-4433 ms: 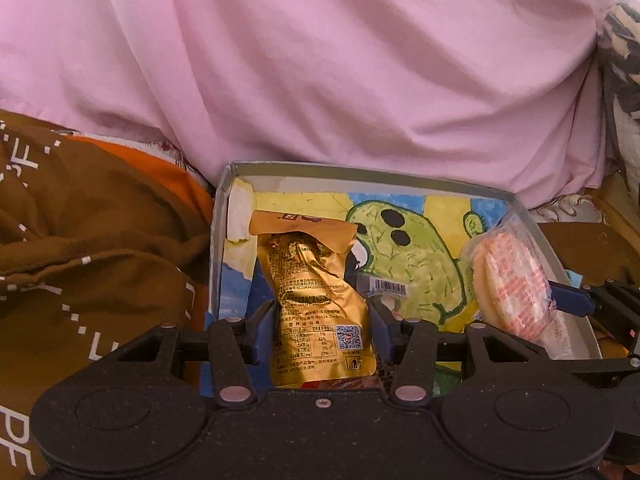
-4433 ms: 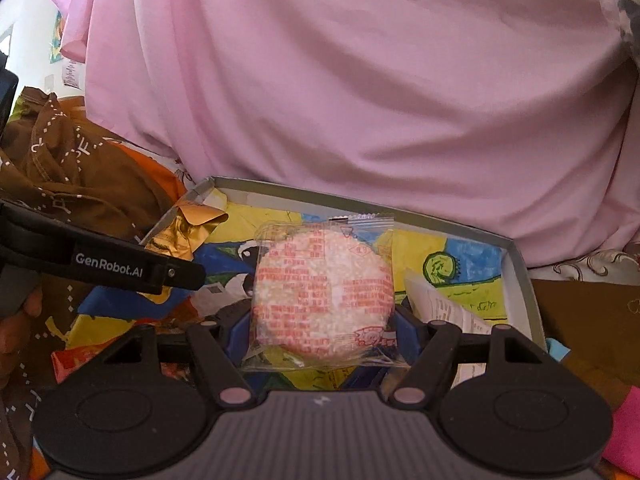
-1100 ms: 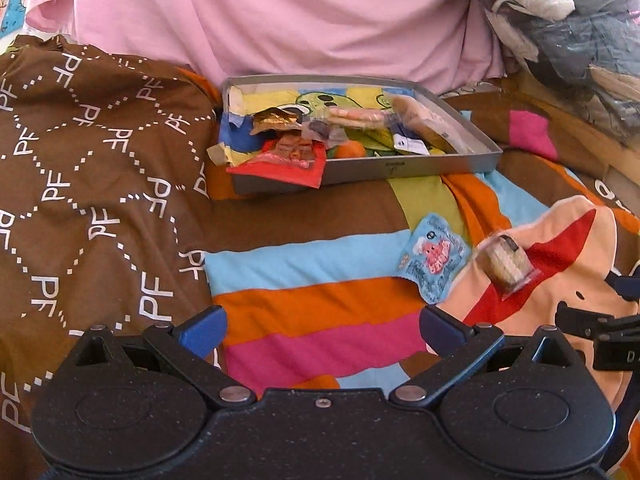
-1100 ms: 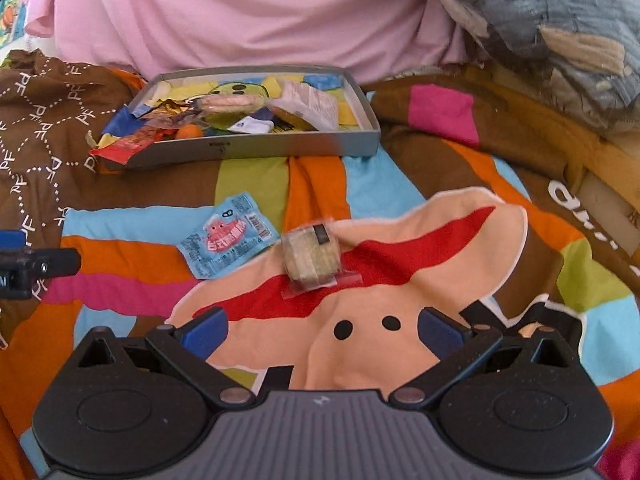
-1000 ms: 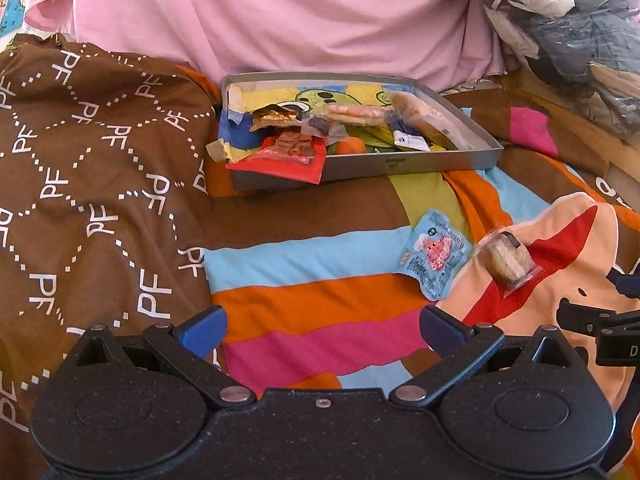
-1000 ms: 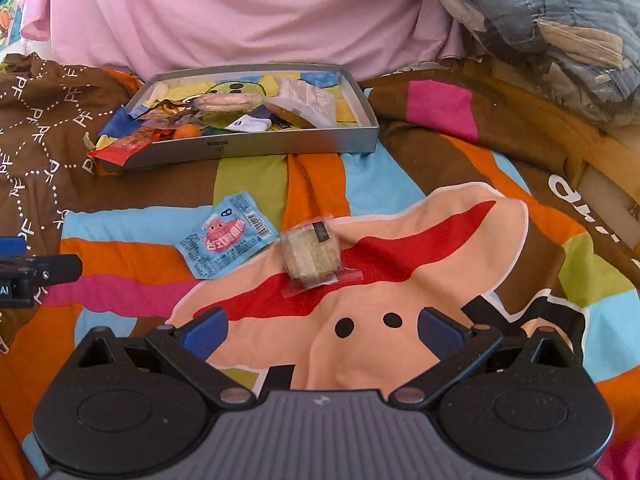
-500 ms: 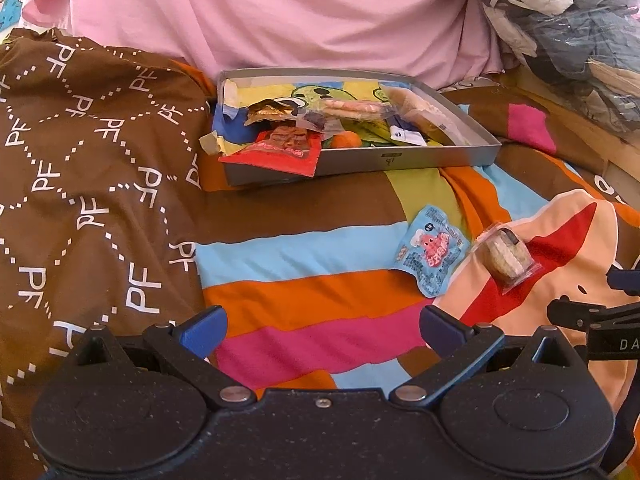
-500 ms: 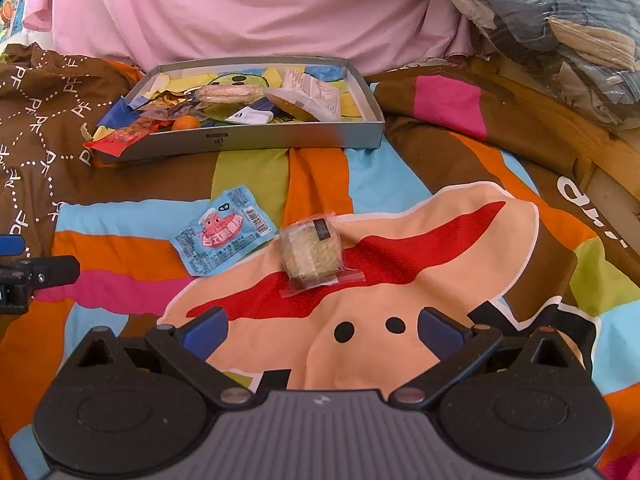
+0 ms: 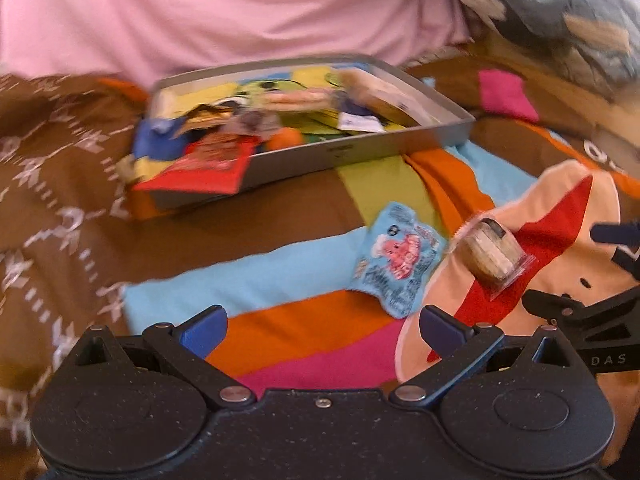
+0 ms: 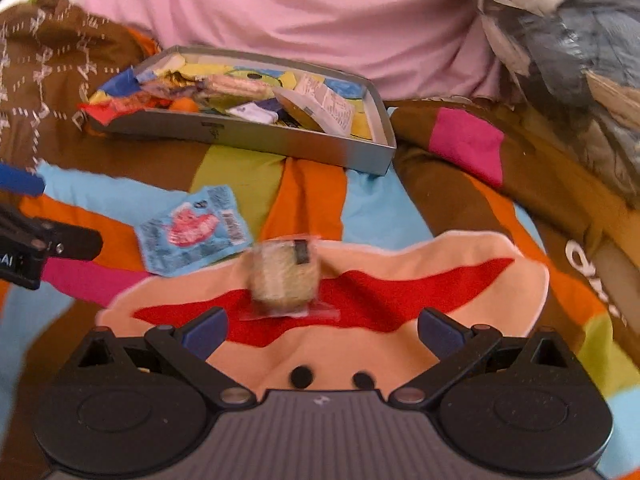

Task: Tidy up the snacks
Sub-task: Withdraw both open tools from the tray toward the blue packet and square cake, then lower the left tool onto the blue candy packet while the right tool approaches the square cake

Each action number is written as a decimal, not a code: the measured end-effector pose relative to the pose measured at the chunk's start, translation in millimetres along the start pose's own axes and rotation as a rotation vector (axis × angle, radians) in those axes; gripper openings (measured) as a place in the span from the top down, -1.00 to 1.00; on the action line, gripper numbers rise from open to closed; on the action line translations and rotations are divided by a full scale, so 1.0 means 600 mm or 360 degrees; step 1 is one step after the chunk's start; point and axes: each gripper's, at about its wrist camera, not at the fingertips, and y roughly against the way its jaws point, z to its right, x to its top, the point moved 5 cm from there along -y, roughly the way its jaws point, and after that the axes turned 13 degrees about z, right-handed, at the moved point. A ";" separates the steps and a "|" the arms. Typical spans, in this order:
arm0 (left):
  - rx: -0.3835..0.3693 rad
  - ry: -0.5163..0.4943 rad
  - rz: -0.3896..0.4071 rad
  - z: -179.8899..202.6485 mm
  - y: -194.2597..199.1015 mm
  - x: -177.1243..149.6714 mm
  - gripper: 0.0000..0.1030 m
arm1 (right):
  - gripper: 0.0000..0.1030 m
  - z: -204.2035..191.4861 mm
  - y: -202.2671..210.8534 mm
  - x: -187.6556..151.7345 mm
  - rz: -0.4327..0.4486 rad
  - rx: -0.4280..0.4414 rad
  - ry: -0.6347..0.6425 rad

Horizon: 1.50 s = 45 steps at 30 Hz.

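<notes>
Left wrist view: the left gripper (image 9: 322, 326), jaws wide and empty, faces the blue snack packet (image 9: 398, 258) lying loose on the bedspread (image 9: 280, 320), outside the tray (image 9: 352, 152) (likely its destination).

Right wrist view: the right gripper (image 10: 322, 328), equally wide and empty, lines up on the wrapped cake (image 10: 284, 278).

Matt grey metal tray (image 10: 280, 145); blue packet (image 10: 194, 230) seems glossy plastic.
</notes>
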 end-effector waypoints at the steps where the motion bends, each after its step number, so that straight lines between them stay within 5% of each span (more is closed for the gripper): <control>1: -0.0022 -0.0023 -0.0006 0.006 -0.010 0.002 -0.98 | -1.00 0.001 -0.007 -0.001 -0.0004 0.0010 0.0006; 7: -0.0067 -0.0320 -0.0042 0.032 -0.066 0.015 -0.96 | -0.99 -0.023 -0.051 -0.008 0.0040 0.0102 0.0107; 11: -0.0039 -0.0365 -0.0035 0.027 -0.075 0.026 -0.96 | -0.97 -0.042 -0.076 -0.007 0.0066 0.0130 0.0160; 17: -0.0061 -0.0389 -0.0043 0.033 -0.079 0.031 -0.96 | -0.65 -0.030 -0.089 -0.011 0.0075 0.0170 0.0054; 21: -0.0116 -0.0376 -0.0096 0.047 -0.079 0.025 -0.96 | -0.22 -0.017 -0.077 -0.019 0.0108 0.0133 0.0063; 25: -0.0143 -0.0501 -0.0102 0.066 -0.080 0.012 -0.96 | -0.02 0.005 -0.061 -0.025 0.0129 0.0089 0.0026; 32: -0.0199 -0.0747 -0.0105 0.097 -0.099 -0.011 -0.93 | -0.03 0.044 -0.037 -0.028 0.0156 0.0097 -0.0092; 39: -0.0133 -0.0951 -0.0050 0.113 -0.126 -0.004 -0.91 | -0.06 0.048 -0.040 -0.033 0.0147 0.0119 -0.0137; 45: -0.0125 -0.0855 -0.0061 0.105 -0.136 0.004 -0.70 | -0.11 0.047 -0.041 -0.036 0.0147 0.0137 -0.0143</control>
